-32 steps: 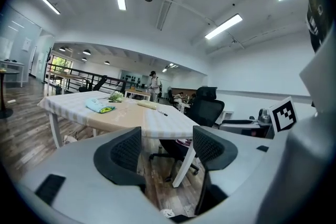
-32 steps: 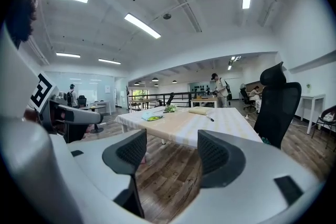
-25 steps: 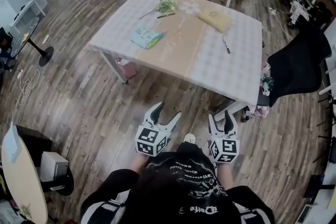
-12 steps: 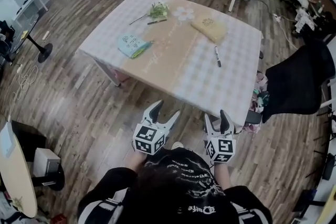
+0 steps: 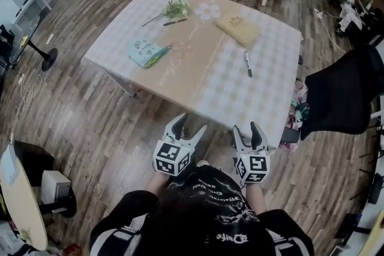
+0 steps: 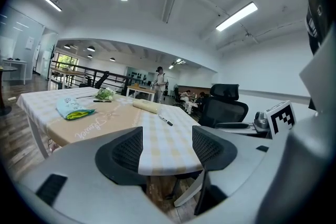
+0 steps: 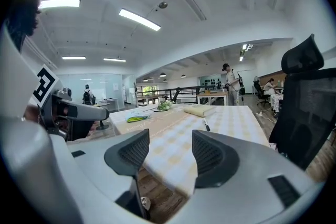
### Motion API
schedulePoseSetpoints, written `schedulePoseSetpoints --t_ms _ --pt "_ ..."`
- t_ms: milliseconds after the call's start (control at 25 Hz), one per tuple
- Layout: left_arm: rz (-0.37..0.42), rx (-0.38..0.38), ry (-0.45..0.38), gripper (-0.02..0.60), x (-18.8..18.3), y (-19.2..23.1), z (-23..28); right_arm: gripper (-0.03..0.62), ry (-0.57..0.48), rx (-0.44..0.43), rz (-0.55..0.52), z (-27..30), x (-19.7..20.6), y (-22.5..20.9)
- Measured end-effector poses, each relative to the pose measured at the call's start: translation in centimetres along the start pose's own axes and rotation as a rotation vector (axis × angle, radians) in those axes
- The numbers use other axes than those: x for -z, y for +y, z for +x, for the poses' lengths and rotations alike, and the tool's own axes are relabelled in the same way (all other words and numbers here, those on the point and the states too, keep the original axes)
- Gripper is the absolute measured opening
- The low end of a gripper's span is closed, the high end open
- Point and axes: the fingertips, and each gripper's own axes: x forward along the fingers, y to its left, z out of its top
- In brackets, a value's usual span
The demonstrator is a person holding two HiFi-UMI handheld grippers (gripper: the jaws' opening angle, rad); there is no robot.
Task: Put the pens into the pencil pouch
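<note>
I hold both tools low in front of the person's body, over the wood-plank floor [image 5: 120, 111] and short of the near edge of the surface [image 5: 264, 99]. The surface is a square table under a pale checked cloth with a tan band across its middle.

The left hand-held gripper [image 5: 191, 128] has its jaws spread wide. In the left gripper view its dark ribbed pads [image 6: 128, 149] stand well apart, and only the near corner of the cloth shows in the gap. The right hand-held gripper [image 5: 246, 130] is just as wide open and just as empty. In the right gripper view nothing sits between its pads [image 7: 128, 155] except the table edge beyond. Both tools point toward the table, tipped slightly downward.

The task's things all lie on the surface, well apart from either tool. The pale yellow fabric pencil pouch [image 5: 238, 29] lies flat in the far right part of the cloth, and I cannot tell whether its mouth is open. The black marker pen [image 5: 247, 63] lies on the checked cloth on the nearer side of the pouch, close to it but not touching, with its length running toward me. A second dark pen [image 5: 174, 22] lies farther back and to the left, just beside a small green leafy sprig [image 5: 174, 9].

A white flower-shaped piece [image 5: 207, 10] sits between the sprig and the pouch. A flat teal packet [image 5: 147, 52] rests toward the left side, near the tan band. A black office chair [image 5: 339, 93] stands beside the table's right edge.
</note>
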Motion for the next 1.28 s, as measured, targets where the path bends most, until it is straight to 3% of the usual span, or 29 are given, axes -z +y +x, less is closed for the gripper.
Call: schedulePoseSetpoints --t_ms 480,800,960,1280 --pt "0.023 0.083 0.033 0.31 -3.0 7.2 7.4 0.244 0.013 0.113 0.044 8.2 -2.0 -2.0" --pt "0.06 0.178 0.052 0.31 -6.1 13.4 13.0 0.244 0.016 0.247 0.064 14.6 -3.6 -3.4" --pt "0.079 0.217 0.068 0.31 -7.3 16.7 14.7 0.245 0.016 0.324 0.072 16.8 -4.4 -4.2" --pt "0.107 0.261 0.1 0.31 -8.3 22.2 16.8 0.248 0.023 0.397 0.042 20.7 -5.9 -5.8"
